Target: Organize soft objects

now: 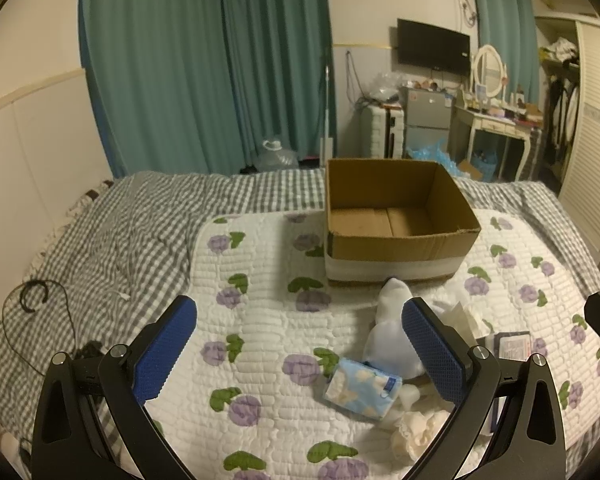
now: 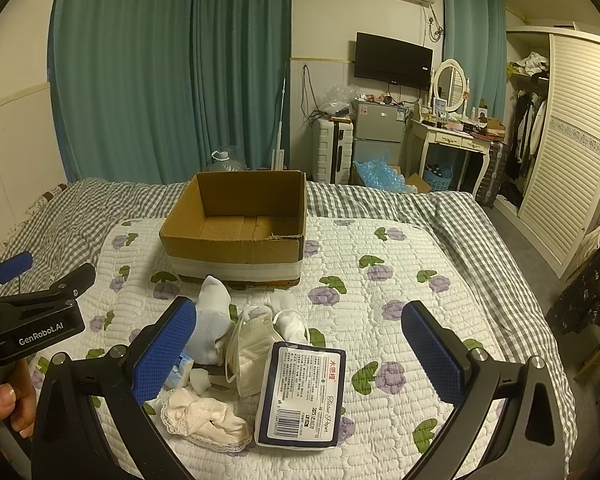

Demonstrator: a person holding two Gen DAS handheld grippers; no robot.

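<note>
A bed (image 2: 480, 224) with a white purple-flowered quilt (image 2: 380, 288) fills the lower frame. An open brown cardboard box (image 2: 236, 248) sits centre. Below it lie a white-blue sock (image 2: 214, 320), a navy tissue pack (image 2: 300, 396), and a cream mask (image 2: 252, 344). Left tool (image 1: 300, 352) and right tool (image 2: 300, 352) both gape apart, empty.

1. In the left wrist view, the right finger (image 1: 432, 354) of the left gripper covers part of the white sock (image 1: 392, 320) and most of the dark tissue pack (image 1: 510, 346).
2. The cream lace cloth (image 1: 416, 432) is partly behind the same finger.
3. In the right wrist view, the left finger (image 2: 162, 352) hides most of the small blue packet (image 2: 182, 368).
4. A hand (image 2: 8, 404) is cut by the left edge.
5. The small print on the tissue pack (image 2: 300, 396) cannot be read.
6. The items on the dressing table (image 2: 456, 130) are too small to tell.
</note>
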